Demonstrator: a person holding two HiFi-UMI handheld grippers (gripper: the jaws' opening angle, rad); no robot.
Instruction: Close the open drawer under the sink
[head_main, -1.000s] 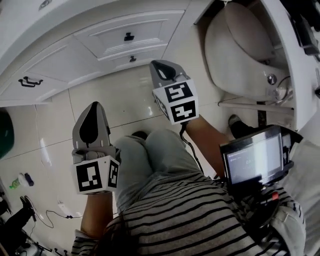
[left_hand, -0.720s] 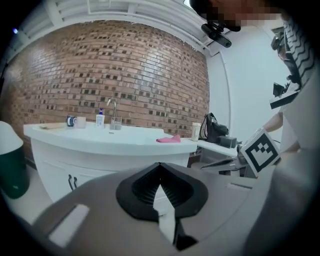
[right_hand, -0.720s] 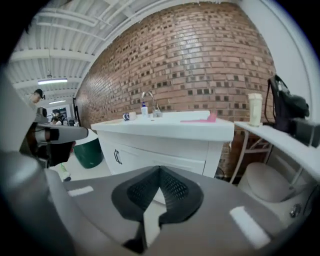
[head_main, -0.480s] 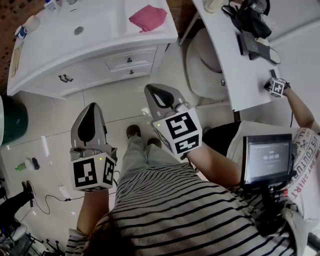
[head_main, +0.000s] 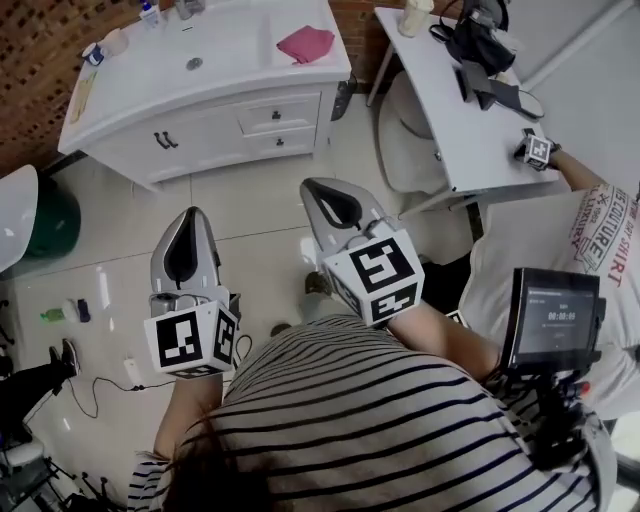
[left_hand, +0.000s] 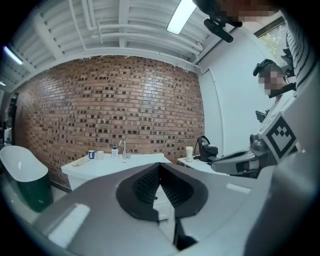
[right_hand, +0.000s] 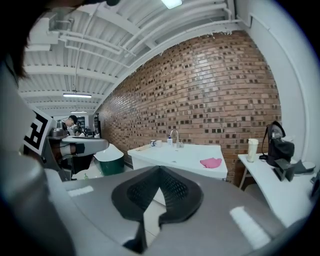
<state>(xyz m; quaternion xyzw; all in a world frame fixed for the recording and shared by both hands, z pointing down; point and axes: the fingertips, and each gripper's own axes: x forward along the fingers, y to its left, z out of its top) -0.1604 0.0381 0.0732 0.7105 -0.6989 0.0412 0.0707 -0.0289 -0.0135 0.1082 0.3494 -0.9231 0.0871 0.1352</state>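
Observation:
The white sink cabinet (head_main: 200, 70) stands at the top of the head view, well away from both grippers. Its two small drawers (head_main: 280, 115) sit at the right of its front, each with a dark knob; from here I cannot tell whether either stands out. A pink cloth (head_main: 306, 43) lies on the countertop. My left gripper (head_main: 190, 213) and right gripper (head_main: 312, 186) hover over the floor tiles, both shut on nothing. The cabinet (left_hand: 115, 167) shows beyond the left gripper (left_hand: 159, 165), and the cabinet (right_hand: 185, 157) beyond the right gripper (right_hand: 160, 168).
A white side table (head_main: 450, 110) with a black bag (head_main: 470, 40) and a cup (head_main: 413, 15) stands at the right, a pale seat (head_main: 405, 120) under it. A second person (head_main: 590, 240) is beside it. A green bin (head_main: 55, 225) and floor cable (head_main: 110, 385) lie left.
The head view has pulled back and up: the cabinet front, close a second ago, now lies far off with its whole top showing. Both grippers stay shut, pointing at it.

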